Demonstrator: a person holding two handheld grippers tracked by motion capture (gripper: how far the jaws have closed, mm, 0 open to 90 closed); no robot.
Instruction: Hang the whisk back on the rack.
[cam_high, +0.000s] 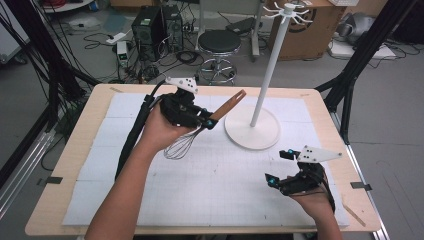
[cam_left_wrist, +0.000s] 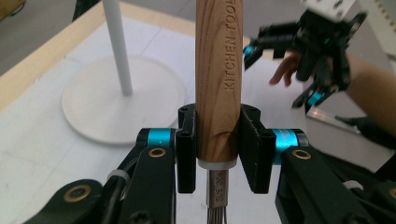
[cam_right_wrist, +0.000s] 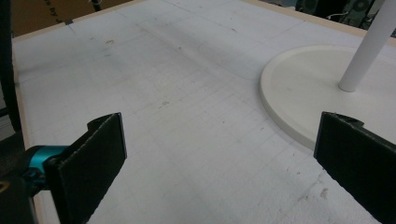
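A whisk (cam_high: 200, 130) with a wooden handle (cam_left_wrist: 218, 74) and wire loops (cam_high: 181, 145) is held up over the mat, handle pointing toward the white stand. My left gripper (cam_high: 209, 120) is shut on the handle near its metal collar (cam_left_wrist: 217, 186). The white stand (cam_high: 270, 65) has a round base (cam_high: 252, 127) and hooks at its top (cam_high: 289, 11). At the front right of the mat my right gripper (cam_high: 280, 167) stands open, and nothing lies between its pads (cam_right_wrist: 100, 154). The stand base (cam_right_wrist: 308, 88) lies just ahead of it to the right.
A white gridded mat (cam_high: 210, 170) covers the wooden table (cam_high: 75, 150). A thin wooden strip (cam_high: 355, 214) lies near the table's front right corner. Behind the table stand a stool (cam_high: 219, 45), computer cases (cam_high: 155, 25) and black tripod legs (cam_high: 355, 65).
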